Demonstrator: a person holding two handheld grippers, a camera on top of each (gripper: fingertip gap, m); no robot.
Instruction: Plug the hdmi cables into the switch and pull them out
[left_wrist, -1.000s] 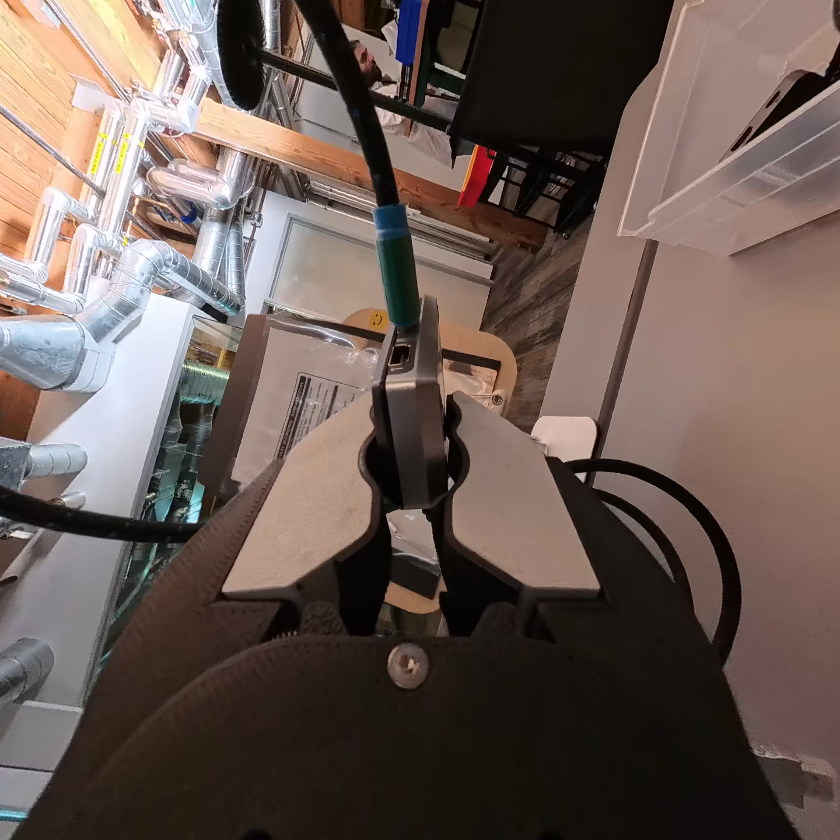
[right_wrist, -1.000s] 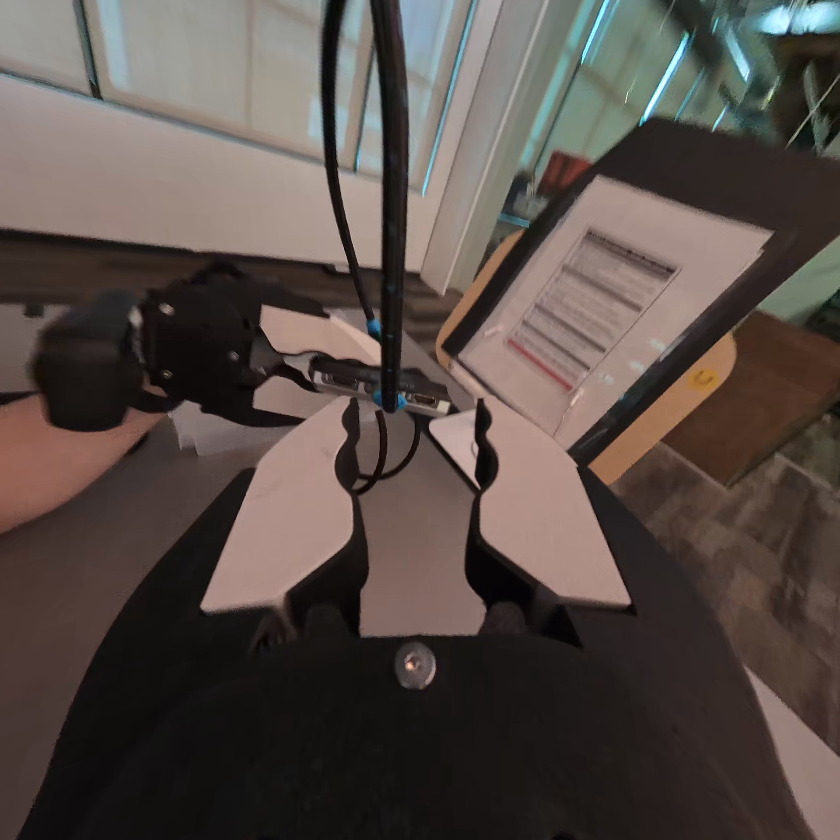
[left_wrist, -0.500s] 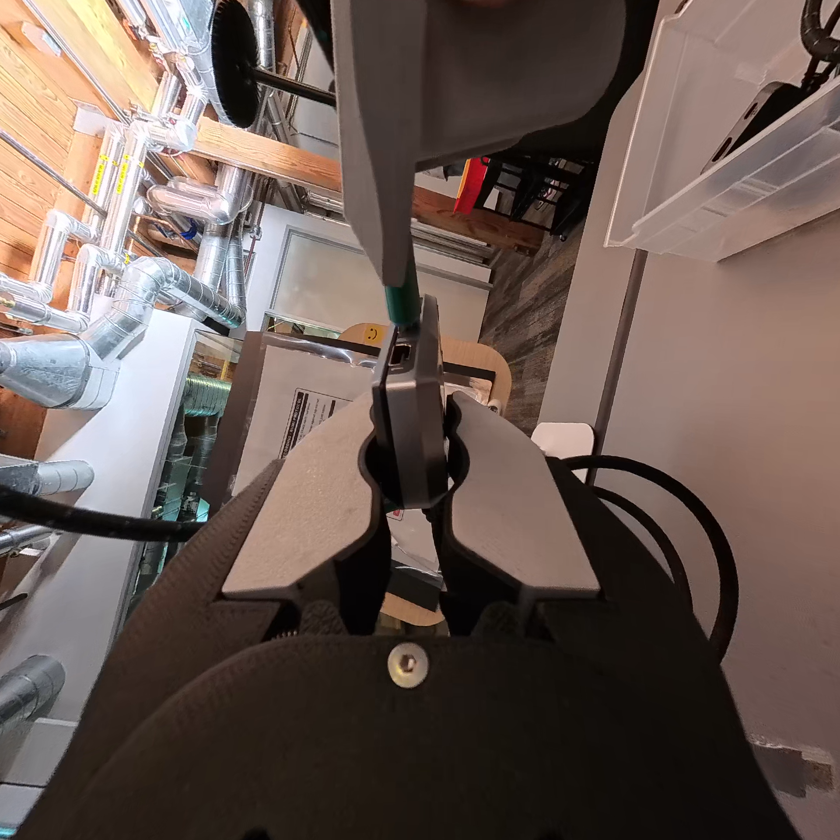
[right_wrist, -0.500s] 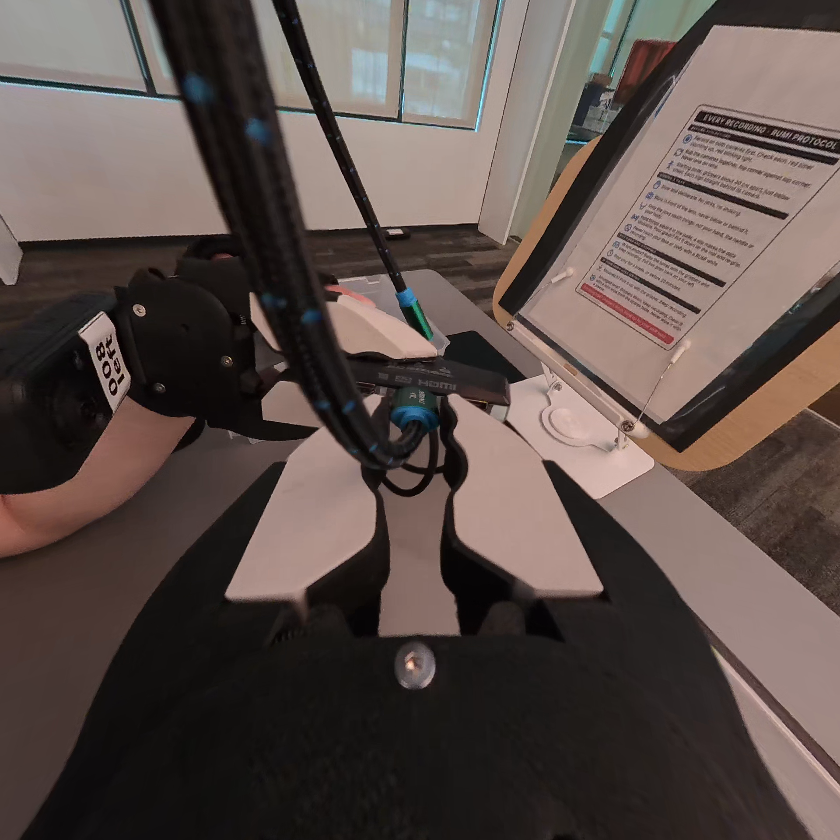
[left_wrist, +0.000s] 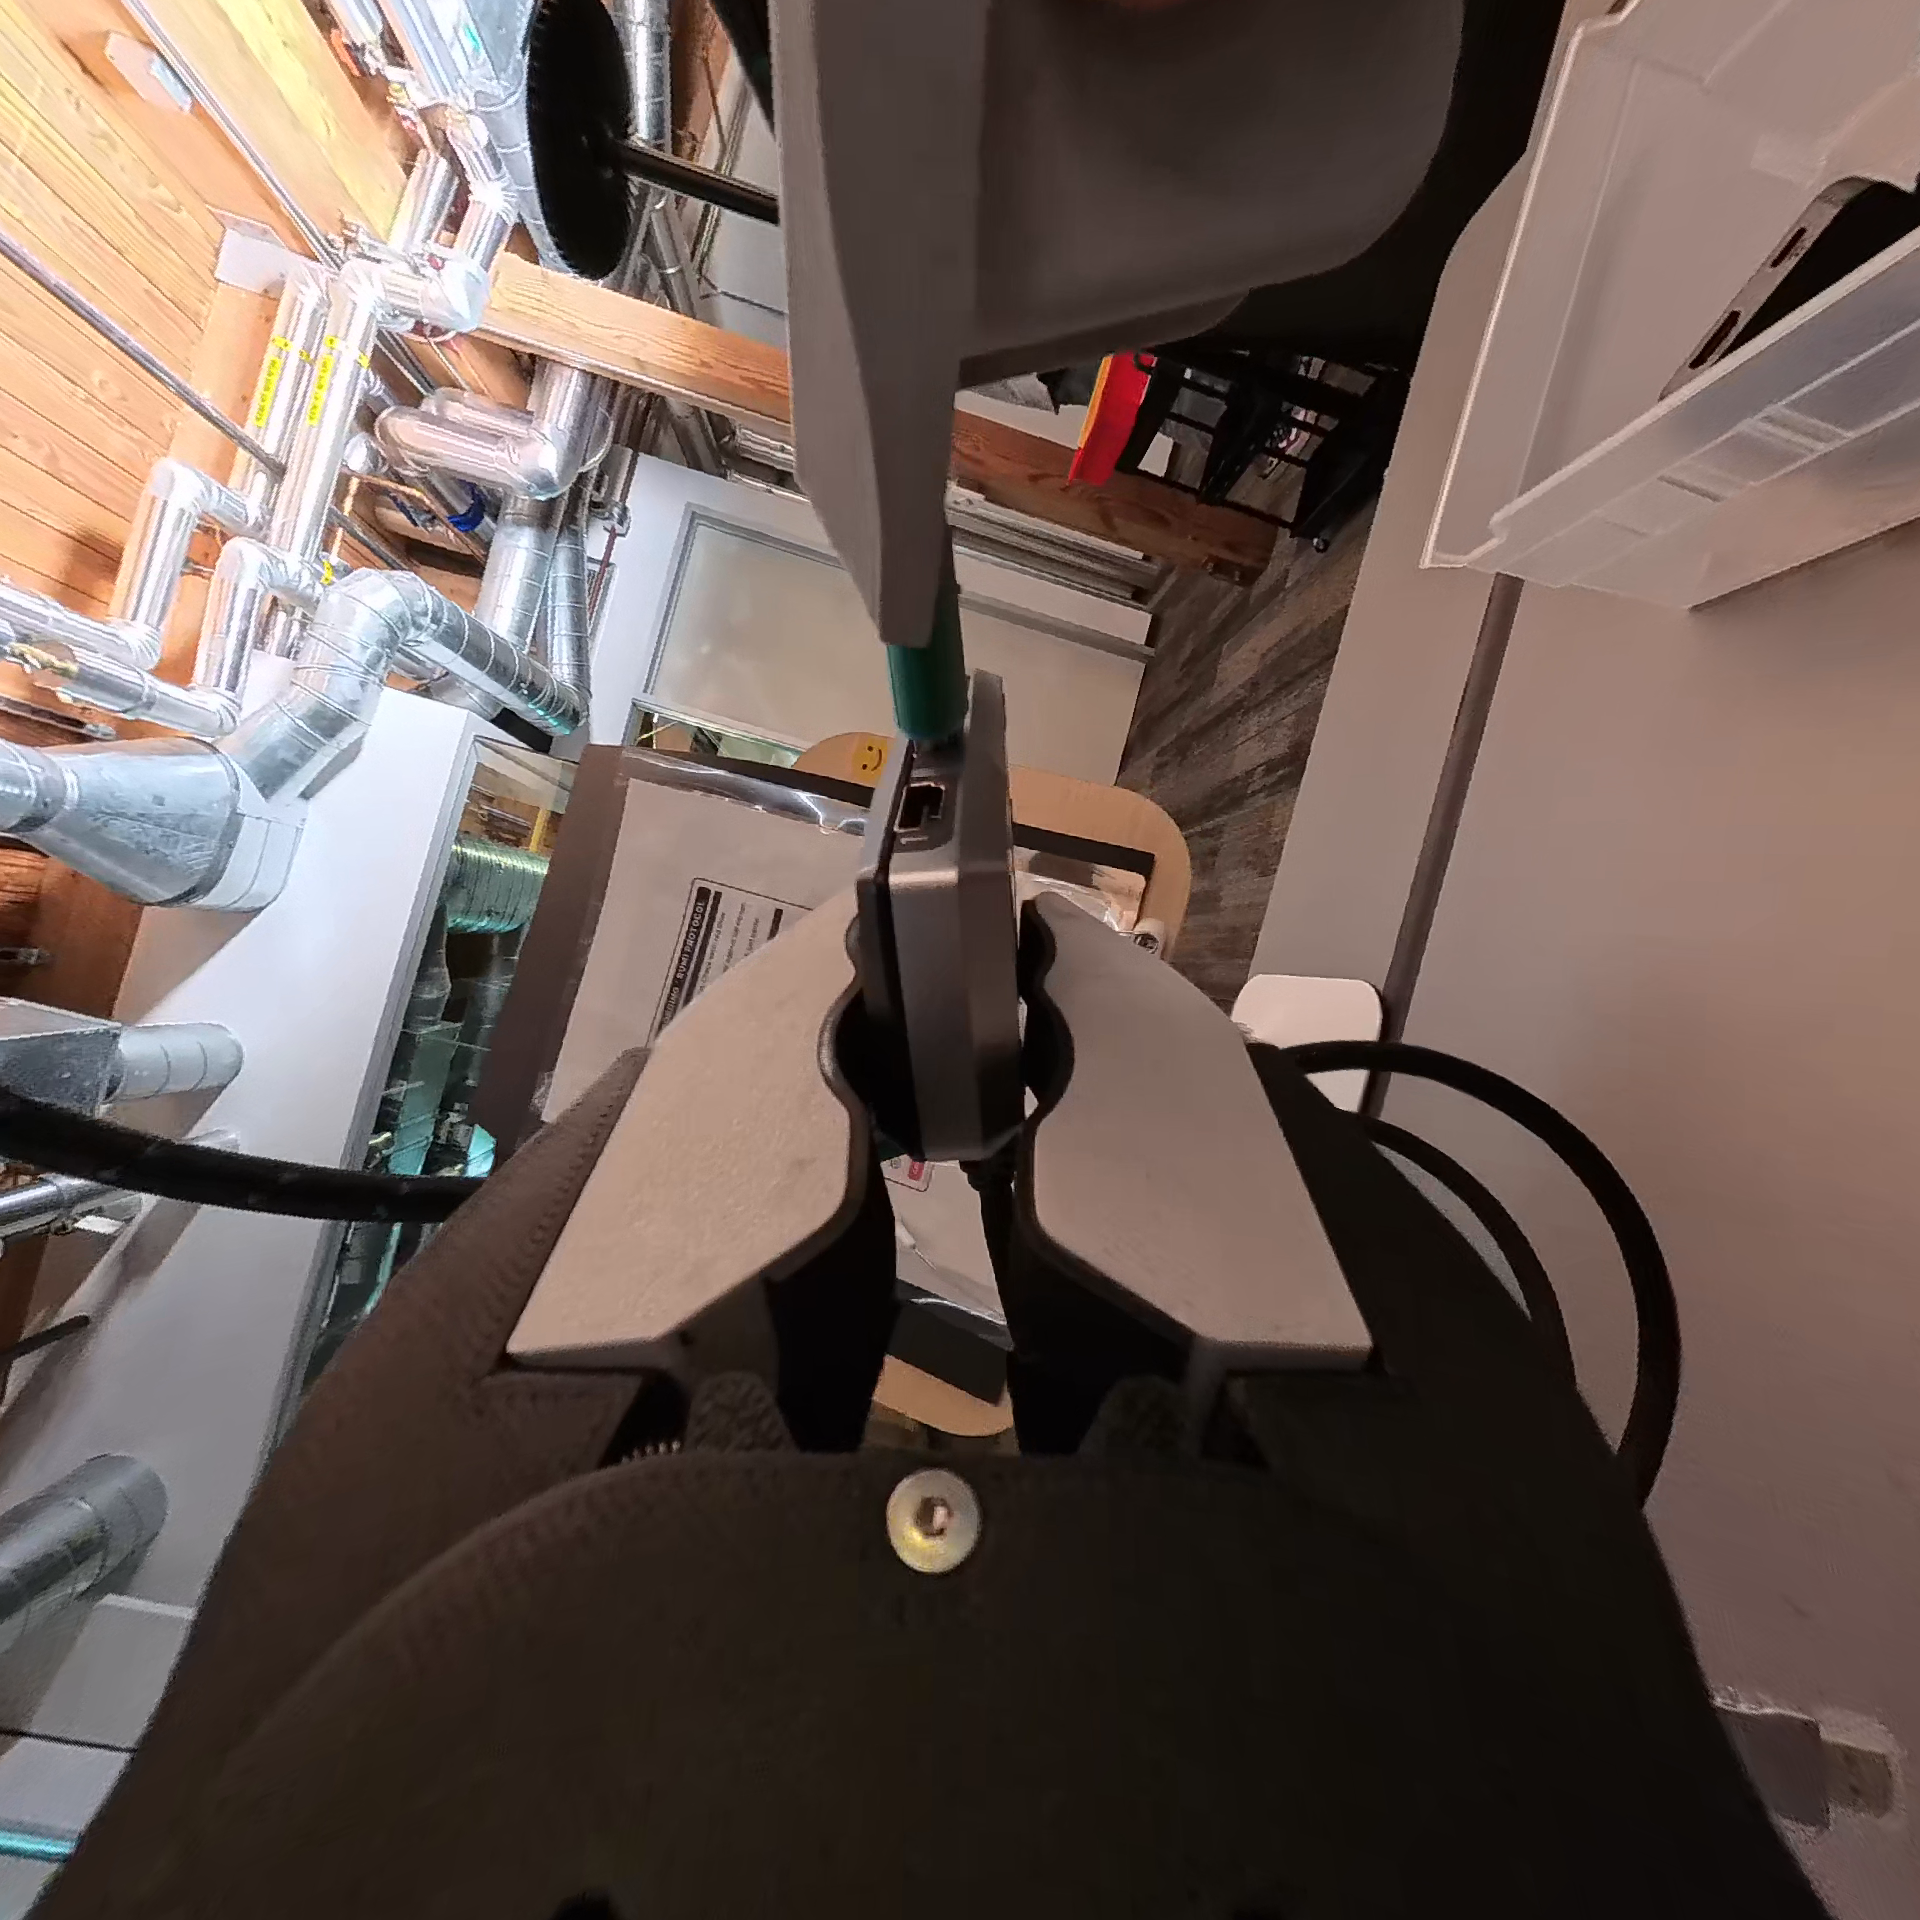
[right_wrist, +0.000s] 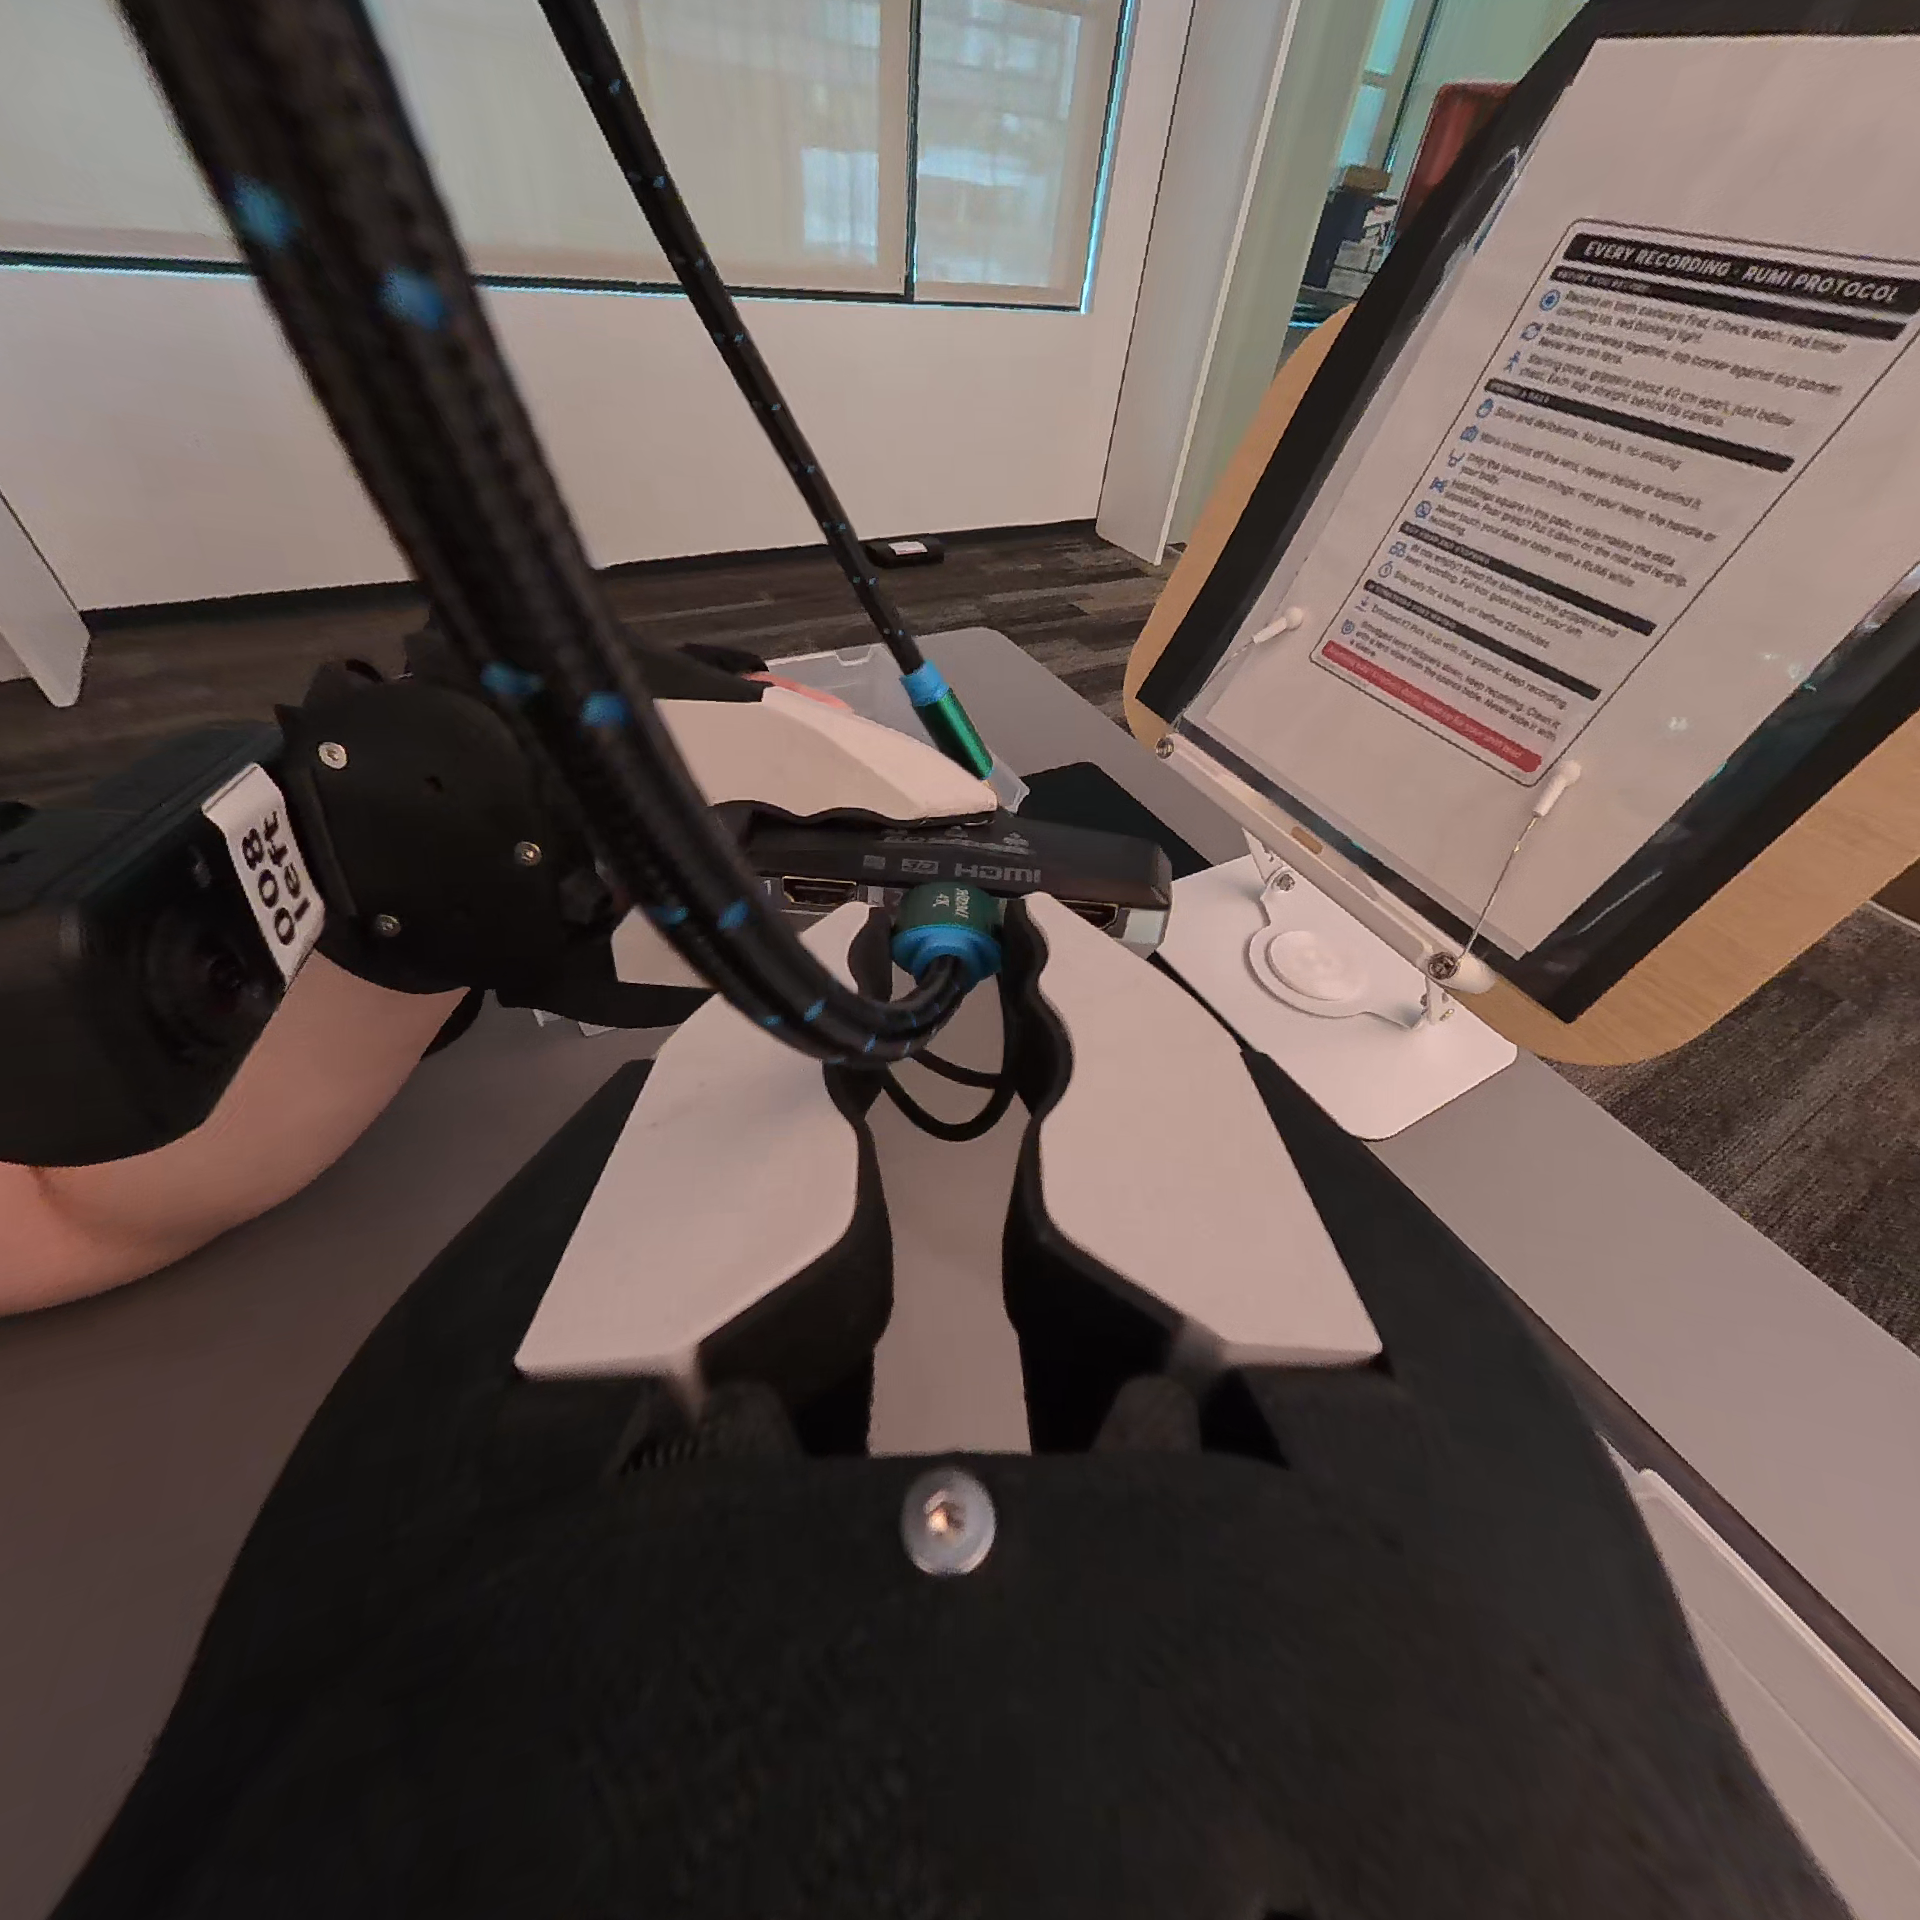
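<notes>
Left of the HDMI switch (right_wrist: 966, 868): left hand-held gripper (left_wrist: 940, 935), clenched on the switch's end, white numbered tag (right_wrist: 265, 873) on its body. At the switch's near face: right hand-held gripper (right_wrist: 945, 935), a second ago open and well short, now closed on the green plug (right_wrist: 940, 914) seated in the middle port, probably set for pull-out. On the switch's far face, second green plug (right_wrist: 951, 732). Printed markings on switch and plug. Right of the switch, framed instruction sheet (right_wrist: 1558, 468).

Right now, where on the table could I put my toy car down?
Bare grey table lies right of the right tool, nearer than the sign stand's white base; more lies beside the forearm, far left. Cables crowd the HDMI switch.
</notes>
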